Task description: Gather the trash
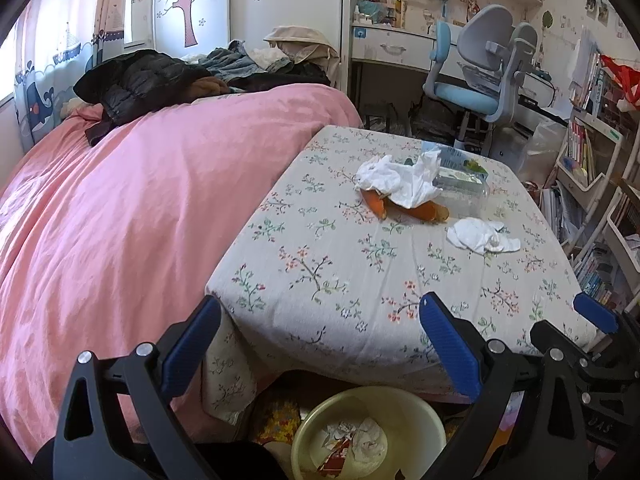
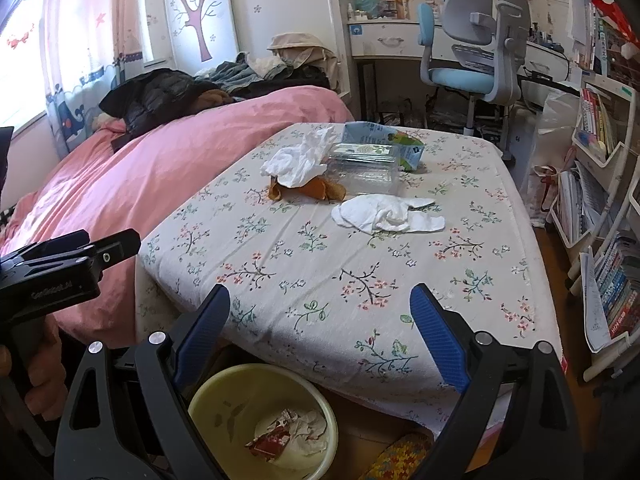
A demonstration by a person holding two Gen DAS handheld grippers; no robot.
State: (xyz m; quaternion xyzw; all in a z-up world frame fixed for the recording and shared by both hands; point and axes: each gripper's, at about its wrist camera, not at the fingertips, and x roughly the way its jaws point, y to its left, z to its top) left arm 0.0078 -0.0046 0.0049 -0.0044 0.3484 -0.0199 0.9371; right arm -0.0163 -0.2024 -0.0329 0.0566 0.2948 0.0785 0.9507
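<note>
On the floral-cloth table [image 1: 320, 280] [image 2: 320, 264] lies trash: a crumpled white tissue [image 1: 482, 236] [image 2: 386, 210] nearest me, a second tissue [image 1: 400, 178] [image 2: 298, 158] draped over orange peel [image 1: 424, 210] [image 2: 316, 192], a clear plastic box [image 1: 464, 184] [image 2: 366, 166] and a blue-green carton [image 2: 400, 140] behind. A yellow bin [image 1: 368, 432] [image 2: 260, 420] with paper and a red wrapper inside stands on the floor below the table's near edge. My left gripper [image 1: 320, 324] and right gripper [image 2: 320, 308] hang open above the bin, short of the trash, both holding nothing.
A bed with a pink duvet [image 1: 120, 220] [image 2: 160, 160] and piled clothes borders the table's left side. A blue-grey desk chair [image 1: 480, 80] [image 2: 476, 40] and desk stand behind. Book racks [image 1: 592, 184] [image 2: 600, 200] line the right. A colourful mat [image 2: 400, 460] lies by the bin.
</note>
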